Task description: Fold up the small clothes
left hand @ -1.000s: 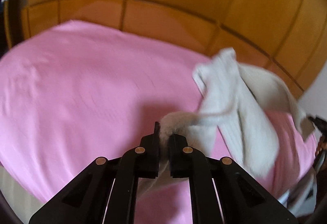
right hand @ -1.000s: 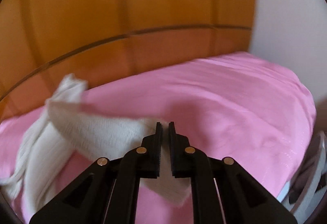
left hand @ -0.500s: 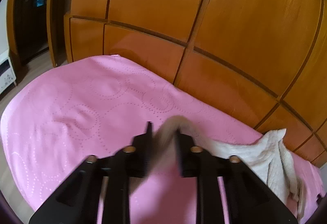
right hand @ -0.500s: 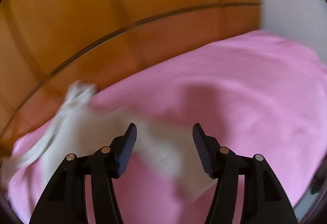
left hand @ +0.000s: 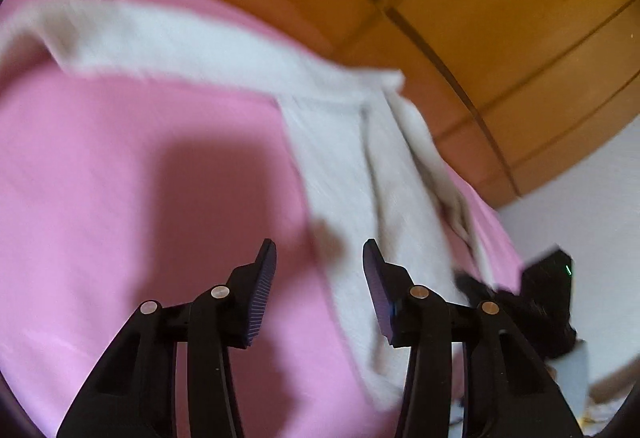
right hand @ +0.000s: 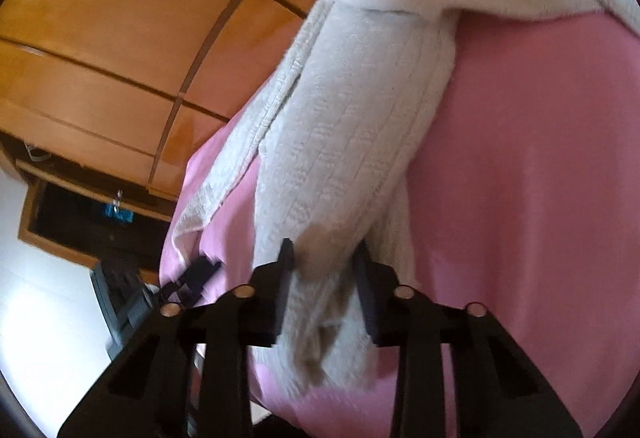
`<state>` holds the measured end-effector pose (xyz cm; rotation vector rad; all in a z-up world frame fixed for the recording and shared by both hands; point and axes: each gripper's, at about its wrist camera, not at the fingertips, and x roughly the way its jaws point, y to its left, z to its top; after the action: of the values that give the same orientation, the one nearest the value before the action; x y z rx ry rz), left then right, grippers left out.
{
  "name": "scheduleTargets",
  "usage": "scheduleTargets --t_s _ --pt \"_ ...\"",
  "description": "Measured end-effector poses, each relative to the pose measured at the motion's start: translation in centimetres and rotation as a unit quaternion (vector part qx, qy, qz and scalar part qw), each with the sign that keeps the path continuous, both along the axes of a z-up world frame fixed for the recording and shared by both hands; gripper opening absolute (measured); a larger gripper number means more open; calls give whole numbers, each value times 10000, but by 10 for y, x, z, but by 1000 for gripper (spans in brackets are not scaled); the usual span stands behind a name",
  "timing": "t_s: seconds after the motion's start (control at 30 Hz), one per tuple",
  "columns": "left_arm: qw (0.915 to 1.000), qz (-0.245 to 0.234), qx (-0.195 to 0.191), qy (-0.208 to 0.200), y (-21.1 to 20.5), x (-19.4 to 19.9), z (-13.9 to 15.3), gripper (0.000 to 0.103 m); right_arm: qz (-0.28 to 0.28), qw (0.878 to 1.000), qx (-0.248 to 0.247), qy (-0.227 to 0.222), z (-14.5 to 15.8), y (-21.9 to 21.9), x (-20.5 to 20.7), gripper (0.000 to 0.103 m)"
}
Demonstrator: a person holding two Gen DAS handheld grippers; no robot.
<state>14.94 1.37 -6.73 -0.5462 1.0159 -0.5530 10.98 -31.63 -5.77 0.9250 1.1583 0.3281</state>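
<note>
Backdrop: orange wooden wardrobe panels (left hand: 500, 18) are being seen behind the bed.
Surface: a pink bedspread (left hand: 140, 158) is being used as the work area.
Garment: a cream knitted garment (right hand: 352, 110) is being laid lengthwise across the bedspread.
Left gripper (left hand: 319, 278): being held released, jaws apart, above the garment's edge.
Right gripper (right hand: 324, 266): being held parted, the garment's near end lying between the jaws.

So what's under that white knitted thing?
The pink bedcover lies under the white knitted garment, showing all around it. Whatever is directly beneath the garment stays hidden.
</note>
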Motion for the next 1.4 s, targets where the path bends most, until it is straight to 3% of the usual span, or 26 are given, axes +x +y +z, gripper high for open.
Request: scheduleTargets --t_s 0.13,0.2,0.27,0.33,0.57,0.7,0.77,0.83,0.97,1.07,1.17,1.23,1.33,1.4 --pt "9979 -261 -449 386 -28 -8 -23 44 -27 9998 -86 -150 9 -3 10 9" --pt "9973 -375 -442 449 -40 -11 -29 20 92 9992 -259 -301 21 -3 14 7" --pt "9975 -349 -457 407 -38 -12 -27 8 190 9971 -554 -487 33 -7 17 6" --pt "9975 -333 -553 271 -27 -16 -14 3 232 9940 -780 -727 53 -11 15 5" --pt "9965 -250 -698 -385 37 -40 66 2 -81 9786 -1140 -1712 141 -59 -12 5" --pt "9952 -42 -818 -539 88 -65 107 2 -309 9731 -1189 -1949 170 -88 -44 5" --pt "9957 41 -718 -592 106 -77 120 2 -370 9733 -1242 -1896 169 -95 -56 5" --pt "9976 132 -375 -566 110 -85 119 2 -291 9760 -1432 -1611 153 -101 -71 5" --pt "9993 299 151 181 117 -94 65 2 -118 9802 -1886 -586 88 -100 -93 5" --pt "9944 564 583 679 117 -92 14 2 -231 9783 -2052 144 33 -104 -106 5" --pt "9899 694 819 931 115 -92 -15 4 -275 9741 -2212 387 10 -108 -110 6" --pt "9880 812 1011 837 118 -96 -12 4 -313 9759 -2125 390 10 -114 -110 18" --pt "9874 874 1289 295 111 -101 7 5 -697 9679 -2414 86 30 -135 -114 42" --pt "9858 870 1437 62 103 -102 17 5 -845 9552 -2836 -52 39 -151 -106 43"
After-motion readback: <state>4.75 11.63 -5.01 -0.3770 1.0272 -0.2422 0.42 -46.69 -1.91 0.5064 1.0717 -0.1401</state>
